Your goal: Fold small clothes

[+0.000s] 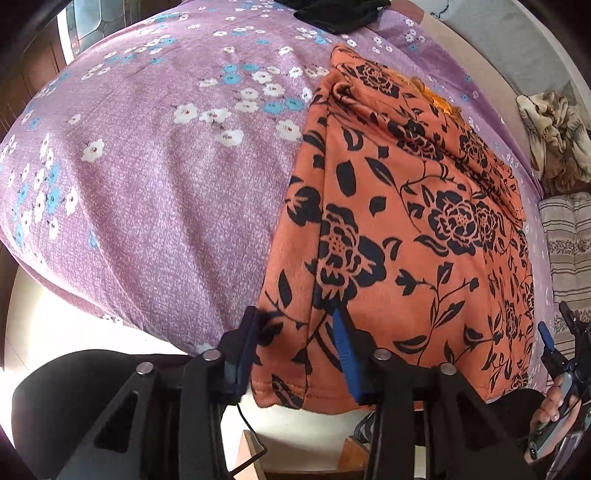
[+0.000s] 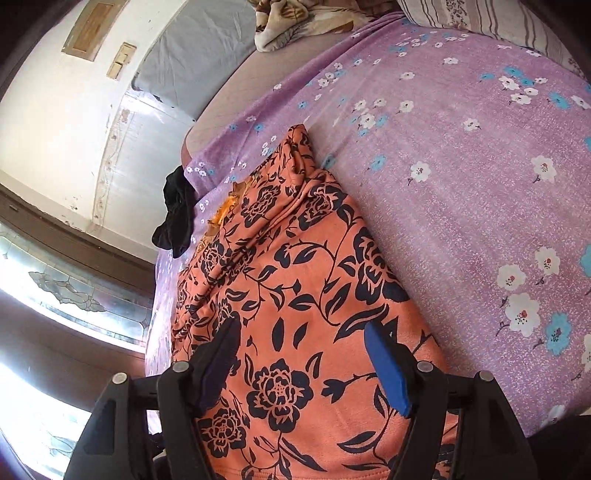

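Note:
An orange garment with a black flower print lies folded lengthwise on the purple flowered bedsheet. My left gripper is open, its blue-padded fingers straddling the garment's near left corner at the hem. My right gripper is open over the garment, with the near hem between its fingers; it also shows at the right edge of the left wrist view. Neither gripper pinches the cloth.
A black piece of clothing lies at the far end of the bed. A beige patterned blanket and a striped pillow lie at the head of the bed. The bed edge is right below the grippers.

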